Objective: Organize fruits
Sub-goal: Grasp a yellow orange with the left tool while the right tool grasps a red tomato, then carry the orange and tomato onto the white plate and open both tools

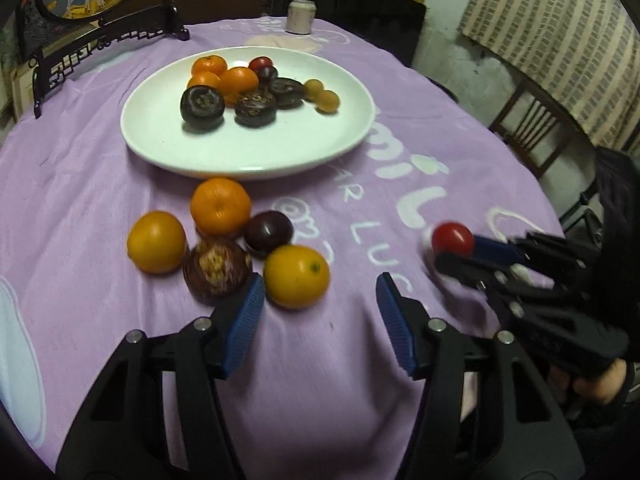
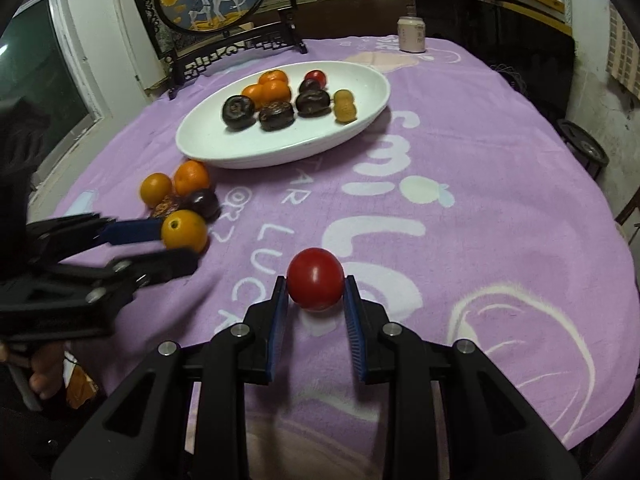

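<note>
Right tongs (image 2: 316, 300) pinch the small round red fruit (image 2: 316, 278); the white oval plate (image 2: 280, 152) lies upper left of frame, well apart. Left tongs (image 1: 320, 308) spread, smooth yellow-orange citrus (image 1: 297, 276) just beyond the left pad.

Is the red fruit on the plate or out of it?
Out. The red fruit sits between the right gripper pads over the purple cloth, well short of the white plate.

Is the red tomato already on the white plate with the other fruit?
No, the red tomato is pinched in the right gripper over the purple cloth, well short of the white plate.
</note>
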Demonstrator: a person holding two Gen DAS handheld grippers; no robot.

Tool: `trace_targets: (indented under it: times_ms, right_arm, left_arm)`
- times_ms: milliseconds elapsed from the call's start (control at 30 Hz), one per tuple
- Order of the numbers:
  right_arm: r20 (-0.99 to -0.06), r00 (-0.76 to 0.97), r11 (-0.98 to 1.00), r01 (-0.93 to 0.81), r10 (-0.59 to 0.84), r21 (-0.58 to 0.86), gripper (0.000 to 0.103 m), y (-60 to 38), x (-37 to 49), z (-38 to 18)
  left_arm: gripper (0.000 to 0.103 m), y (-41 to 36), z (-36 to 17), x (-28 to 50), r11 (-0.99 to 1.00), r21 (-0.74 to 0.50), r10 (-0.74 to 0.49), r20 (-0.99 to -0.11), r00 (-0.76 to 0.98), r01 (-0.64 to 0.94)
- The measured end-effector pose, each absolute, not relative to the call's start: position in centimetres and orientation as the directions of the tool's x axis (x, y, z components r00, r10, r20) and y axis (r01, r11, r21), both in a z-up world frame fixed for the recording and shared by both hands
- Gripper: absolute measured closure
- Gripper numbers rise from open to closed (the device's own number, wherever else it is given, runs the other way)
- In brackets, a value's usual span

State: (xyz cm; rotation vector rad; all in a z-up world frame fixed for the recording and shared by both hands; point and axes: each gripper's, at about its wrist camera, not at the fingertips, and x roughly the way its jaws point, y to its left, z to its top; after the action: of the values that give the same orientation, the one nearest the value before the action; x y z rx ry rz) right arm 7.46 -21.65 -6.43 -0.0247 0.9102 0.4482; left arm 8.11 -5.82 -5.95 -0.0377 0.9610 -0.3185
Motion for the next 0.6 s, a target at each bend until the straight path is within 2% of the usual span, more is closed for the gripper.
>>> trace_targets:
  times_ms: [67,133,167,600]
  right_arm:
    - [-0.768,0.519,0.902,-0.396,0.376,0.173,0.074,-21.5,7.4,-6.6]
    - [-0.772,0.510,0.900,-0.398,0.379,0.179,0.074,-21.3,7.5,-6.9]
    - [-0.774,0.508,0.900,-0.397,0.378,0.179,0.074,-21.1,7.7,-7.0]
    - [-0.776,0.512,0.899,-0.409,0.369,0.158,0.074,-19.5,8.0,-6.2]
  left_arm:
    - [0.045,-5.9,-6.4,8.9,0.958,-0.170,-0.270,-0.809,0.522,0.231]
    - [0.065,-6.0,-7.1,9.3,0.959,-0.172,-0.265,-0.823,0.502,0.224]
    - [0.067,-6.1,-7.0,9.2,0.961,-0.159,-0.257,-0.817,0.517,0.228]
    - [0.067,-3.1,-5.6,6.6,0.942,-0.246,-0.333,-0.775,0.537,0.230]
